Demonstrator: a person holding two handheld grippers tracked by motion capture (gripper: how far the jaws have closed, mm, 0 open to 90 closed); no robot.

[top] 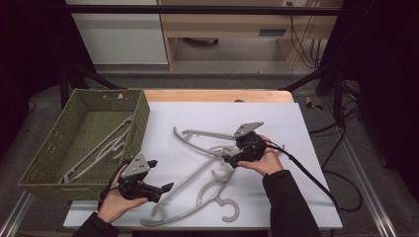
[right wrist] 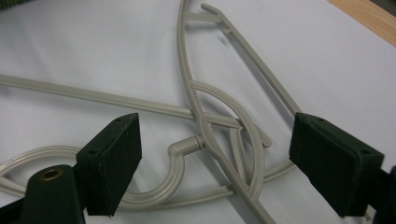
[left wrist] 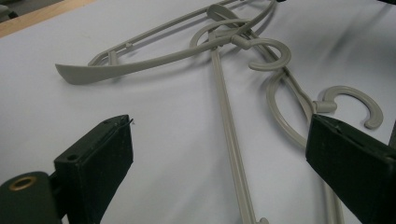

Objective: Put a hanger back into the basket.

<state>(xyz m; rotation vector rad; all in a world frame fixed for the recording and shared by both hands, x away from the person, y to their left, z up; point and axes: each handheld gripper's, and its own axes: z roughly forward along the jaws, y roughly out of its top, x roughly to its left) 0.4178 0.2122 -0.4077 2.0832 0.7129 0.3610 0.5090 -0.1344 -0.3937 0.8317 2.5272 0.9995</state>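
— So, what's laid out, biggest first?

— A white table top (top: 296, 128), and at its left edge an olive-green woven basket (top: 49, 148) with pale grey hangers already lying inside. On the white surface sits a tangled pile of grey plastic coat hangers (top: 202, 173), their arms and hooks crossing one another, between the two hands.

— And the grippers?

— The right gripper (top: 228, 159) hangs over the far part of the pile. In the right gripper view its jaws stand apart on either side of the topmost hanger's neck (right wrist: 201, 122), where the hook (right wrist: 175, 175) joins the arms; the pads touch nothing yet. The left gripper (top: 160, 175) is near the basket's corner, jaws wide and empty, looking across at the pile.

— How will that hanger handle?

— Light and stiff, I'd judge: thin moulded plastic, smooth, so likely slippery under flat pads. It shouldn't bend much, but the hooks look ready to snag on the neighbours.

— Where to take it, then?

— At the neck, just beside the hook's stem, where the arms meet and the section seems thickest. A grip far out on one arm would probably let it swing. Lifting straight up should free it from the crossing bar (right wrist: 116, 100) beneath.
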